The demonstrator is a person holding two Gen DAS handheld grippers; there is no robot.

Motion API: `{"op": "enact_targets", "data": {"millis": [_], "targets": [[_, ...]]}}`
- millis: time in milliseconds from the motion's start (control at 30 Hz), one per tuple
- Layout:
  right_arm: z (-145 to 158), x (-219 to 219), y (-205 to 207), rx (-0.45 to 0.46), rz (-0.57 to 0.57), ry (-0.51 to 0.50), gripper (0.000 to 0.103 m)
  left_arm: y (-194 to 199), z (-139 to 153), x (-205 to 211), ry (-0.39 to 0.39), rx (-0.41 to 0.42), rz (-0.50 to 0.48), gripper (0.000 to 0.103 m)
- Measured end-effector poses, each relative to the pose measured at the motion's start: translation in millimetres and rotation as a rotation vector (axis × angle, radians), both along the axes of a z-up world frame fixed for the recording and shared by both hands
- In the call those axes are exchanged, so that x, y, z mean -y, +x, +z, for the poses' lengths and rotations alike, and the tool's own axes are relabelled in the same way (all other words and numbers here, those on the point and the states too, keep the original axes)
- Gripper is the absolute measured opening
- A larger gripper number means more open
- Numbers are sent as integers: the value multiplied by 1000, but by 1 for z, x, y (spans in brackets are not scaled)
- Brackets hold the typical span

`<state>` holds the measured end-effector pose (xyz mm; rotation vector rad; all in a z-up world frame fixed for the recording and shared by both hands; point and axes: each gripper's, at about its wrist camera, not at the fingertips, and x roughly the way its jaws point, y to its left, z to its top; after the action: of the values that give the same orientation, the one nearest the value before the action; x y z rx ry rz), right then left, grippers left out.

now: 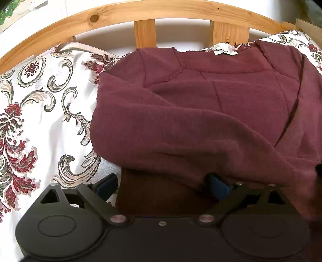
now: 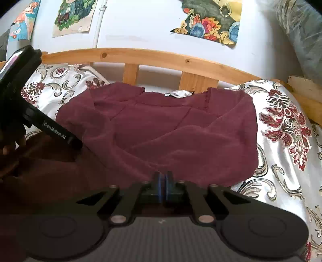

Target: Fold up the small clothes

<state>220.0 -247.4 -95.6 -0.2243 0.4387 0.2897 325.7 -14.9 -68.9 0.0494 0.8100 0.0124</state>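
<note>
A maroon garment lies spread on a floral bedspread, its white neck label toward the headboard. My left gripper is open, its blue fingers wide apart, with the garment's near edge draped between and over them. In the right wrist view the garment lies ahead, and my right gripper is shut with its blue pads pressed together at the garment's near hem. The left gripper's black body shows at the left of that view, over the garment's left side.
A wooden slatted headboard runs along the far side of the bed, against a white wall with coloured pictures. The floral bedspread extends to both sides of the garment. A grey bundle sits at the far right.
</note>
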Motion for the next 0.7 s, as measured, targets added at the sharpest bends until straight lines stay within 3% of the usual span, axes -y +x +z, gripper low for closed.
{"op": "enact_targets", "data": {"millis": [167, 333, 467, 567, 667, 700], "targets": [[8, 6, -3, 54, -52, 6, 3, 0, 0, 0, -3, -2, 5, 98], [1, 10, 5, -12, -76, 16, 4, 1, -1, -4, -25, -9, 17, 100], [2, 9, 5, -14, -76, 19, 5, -4, 3, -5, -34, 5, 0, 98], [4, 10, 1, -7, -82, 32, 16, -11, 10, -9, -70, 27, -1, 98], [9, 11, -2, 9, -81, 48, 43, -18, 20, -14, -114, 85, 8, 98], [10, 11, -3, 17, -79, 53, 47, -19, 23, -15, -125, 103, 13, 98]]}}
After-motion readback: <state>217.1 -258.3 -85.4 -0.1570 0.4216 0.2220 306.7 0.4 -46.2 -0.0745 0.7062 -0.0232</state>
